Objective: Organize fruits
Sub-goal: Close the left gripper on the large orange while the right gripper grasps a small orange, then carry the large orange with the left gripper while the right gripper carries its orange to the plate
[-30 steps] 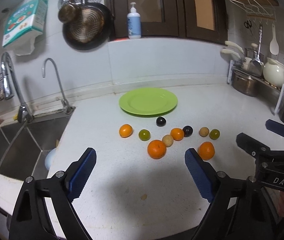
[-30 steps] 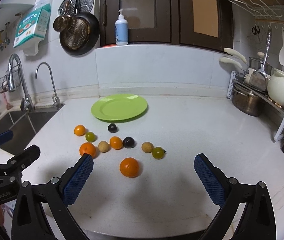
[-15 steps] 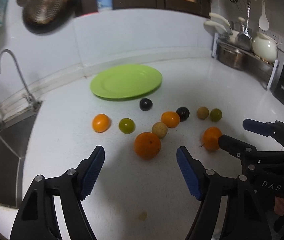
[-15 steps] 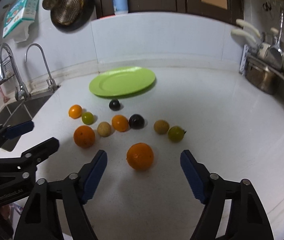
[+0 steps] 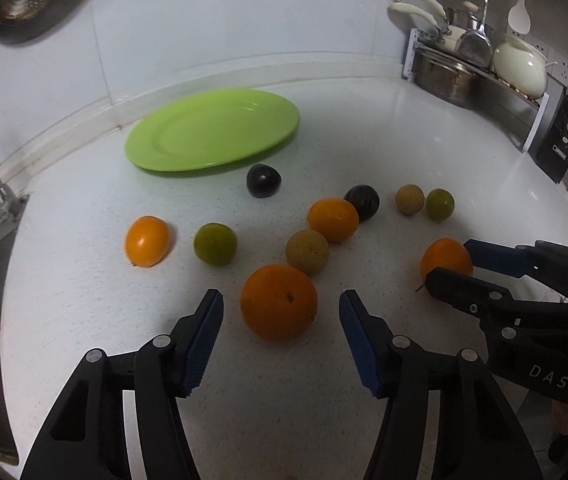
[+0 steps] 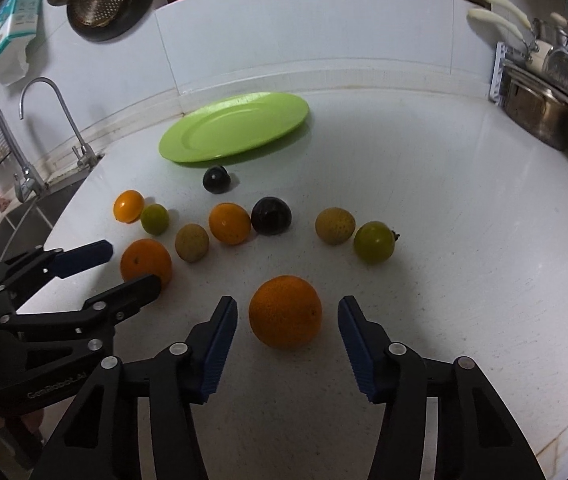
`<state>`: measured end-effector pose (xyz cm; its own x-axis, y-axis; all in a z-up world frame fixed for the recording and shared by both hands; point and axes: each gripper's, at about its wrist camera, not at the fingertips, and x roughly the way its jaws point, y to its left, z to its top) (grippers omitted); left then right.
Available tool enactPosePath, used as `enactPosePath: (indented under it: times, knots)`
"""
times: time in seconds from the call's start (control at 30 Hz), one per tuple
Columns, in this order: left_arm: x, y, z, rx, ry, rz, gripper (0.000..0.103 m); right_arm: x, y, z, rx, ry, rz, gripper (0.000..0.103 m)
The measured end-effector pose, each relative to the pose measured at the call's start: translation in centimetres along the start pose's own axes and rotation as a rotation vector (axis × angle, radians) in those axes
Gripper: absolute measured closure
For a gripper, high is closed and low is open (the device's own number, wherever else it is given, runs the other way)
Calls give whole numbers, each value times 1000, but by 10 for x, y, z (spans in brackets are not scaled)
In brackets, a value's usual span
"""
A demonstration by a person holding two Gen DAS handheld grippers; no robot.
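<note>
Closing either wide-open, empty claw, left claw [image 5: 279, 338] or right claw [image 6: 288, 338], off-centre could roll its orange [image 5: 279, 302] away from the plate [image 5: 211, 134].

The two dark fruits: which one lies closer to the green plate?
The dark fruit lying alone just in front of the green plate. The other dark fruit sits farther back, beside a small orange.

Plate [image 6: 235, 128] behind scattered fruits [image 6: 229, 224] on counter [image 6: 464, 240], sink [image 6: 19, 224] to the left
</note>
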<state>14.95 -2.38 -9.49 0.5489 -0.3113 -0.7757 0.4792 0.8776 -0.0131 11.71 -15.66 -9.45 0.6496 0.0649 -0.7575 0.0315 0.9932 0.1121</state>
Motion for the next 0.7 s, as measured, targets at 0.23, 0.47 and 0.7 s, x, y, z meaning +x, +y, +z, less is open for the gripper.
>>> enactPosePath:
  times: [0.23, 0.47, 0.7]
  knots:
    - [10, 3, 2, 6, 22, -36, 57, 4, 1, 2, 0, 21, -3, 62]
    - [9, 11, 3, 6, 26, -67, 62, 4, 6, 4, -9, 26, -16, 63]
    - [-6, 21, 7, 19, -9, -84, 62, -3, 21, 12, -18, -5, -22, 63]
